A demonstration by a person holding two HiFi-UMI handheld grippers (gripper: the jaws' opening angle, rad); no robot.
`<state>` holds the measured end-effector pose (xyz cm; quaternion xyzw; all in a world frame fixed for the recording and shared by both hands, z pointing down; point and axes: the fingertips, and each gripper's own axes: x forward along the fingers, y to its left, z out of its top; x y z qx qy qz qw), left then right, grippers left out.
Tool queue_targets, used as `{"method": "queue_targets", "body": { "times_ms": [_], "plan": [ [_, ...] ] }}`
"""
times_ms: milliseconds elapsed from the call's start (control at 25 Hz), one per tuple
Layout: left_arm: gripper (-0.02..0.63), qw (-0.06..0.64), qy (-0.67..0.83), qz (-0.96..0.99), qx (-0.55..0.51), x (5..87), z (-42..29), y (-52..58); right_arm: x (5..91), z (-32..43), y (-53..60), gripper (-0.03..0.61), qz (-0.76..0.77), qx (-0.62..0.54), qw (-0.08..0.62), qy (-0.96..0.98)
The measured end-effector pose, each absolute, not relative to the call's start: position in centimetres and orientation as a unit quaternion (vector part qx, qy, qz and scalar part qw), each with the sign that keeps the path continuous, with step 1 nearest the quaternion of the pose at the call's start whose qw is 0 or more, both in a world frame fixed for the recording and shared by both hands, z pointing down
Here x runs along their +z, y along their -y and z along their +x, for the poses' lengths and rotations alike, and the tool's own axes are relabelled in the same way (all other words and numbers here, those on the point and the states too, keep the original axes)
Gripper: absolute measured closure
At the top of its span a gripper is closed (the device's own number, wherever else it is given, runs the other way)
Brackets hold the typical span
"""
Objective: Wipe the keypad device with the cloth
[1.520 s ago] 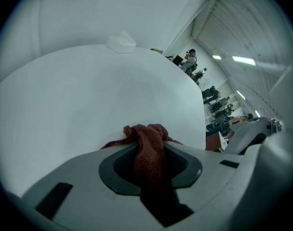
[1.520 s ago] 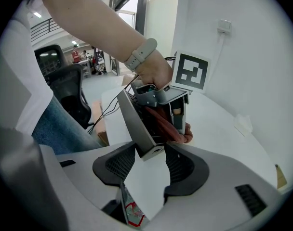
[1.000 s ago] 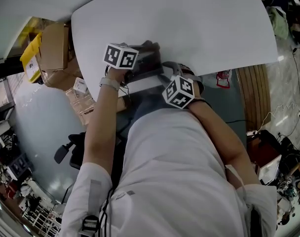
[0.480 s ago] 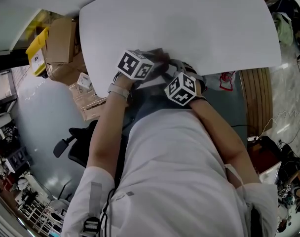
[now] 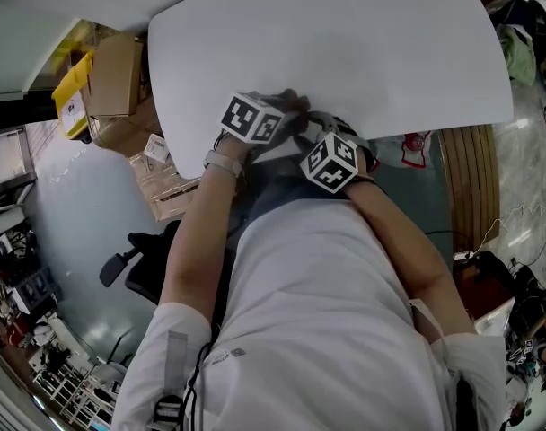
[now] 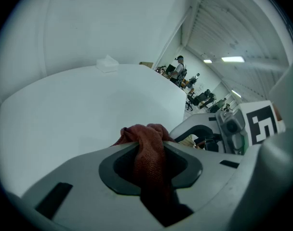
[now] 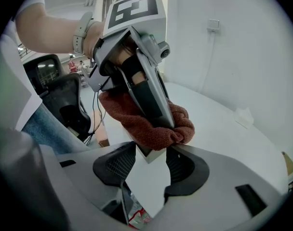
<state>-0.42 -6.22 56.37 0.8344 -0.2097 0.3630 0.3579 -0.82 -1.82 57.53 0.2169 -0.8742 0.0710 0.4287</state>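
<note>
My left gripper is shut on a reddish-brown cloth, bunched between its jaws. In the right gripper view the left gripper presses that cloth onto the top edge of a white flat keypad device. My right gripper has its jaws closed on the two sides of this device and holds it up. In the head view both grippers meet over the near edge of the white table, the left gripper beside the right gripper. The device's keys are hidden.
A small white crumpled thing lies far across the table. Cardboard boxes and a yellow bin stand left of the table. A black office chair is behind my left arm. Slatted wood lies at the right.
My left gripper with the cloth has moved right, closer to the right gripper, and rolled a little. The right gripper has stayed put with the device.
</note>
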Motion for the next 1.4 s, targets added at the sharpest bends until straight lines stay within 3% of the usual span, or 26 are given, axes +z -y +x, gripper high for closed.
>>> {"method": "queue_targets", "body": {
  "times_ms": [600,1400],
  "plan": [
    [0.505,0.359,0.249,0.817,0.376,59.2,-1.1,8.8,57.7,-0.8,1.6,0.388,0.225,0.076,0.427,0.873],
    [0.506,0.44,0.243,0.776,0.38,62.7,-1.8,11.7,57.9,-1.0,1.8,0.388,0.23,0.093,0.423,0.872]
  ]
}}
